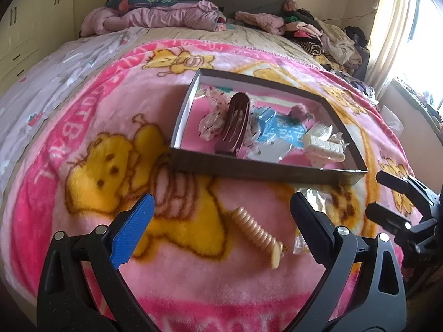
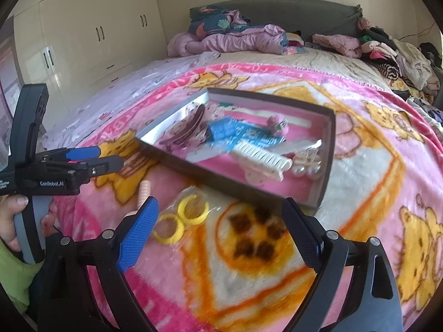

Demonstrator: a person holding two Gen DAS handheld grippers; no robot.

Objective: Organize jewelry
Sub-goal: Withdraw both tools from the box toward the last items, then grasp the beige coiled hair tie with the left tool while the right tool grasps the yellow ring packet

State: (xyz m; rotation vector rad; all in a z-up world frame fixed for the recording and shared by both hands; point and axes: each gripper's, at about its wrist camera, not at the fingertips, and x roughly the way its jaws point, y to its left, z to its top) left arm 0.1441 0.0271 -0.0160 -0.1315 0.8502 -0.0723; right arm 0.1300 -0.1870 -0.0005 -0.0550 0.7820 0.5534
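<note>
Black tongs [image 2: 218, 235] with blue ribbed pads [image 2: 137, 238], silver screws, green sleeve [image 2: 13, 276].

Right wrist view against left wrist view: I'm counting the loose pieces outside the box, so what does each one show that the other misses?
Only the right wrist view shows the two yellow rings in their clear wrapper on the blanket, and the hand that holds the left gripper. Only the left wrist view shows the whole peach ribbed clip; the right view catches just its end. Both show the box with the white comb and blue packet inside, and the right gripper open and empty, like the left.
</note>
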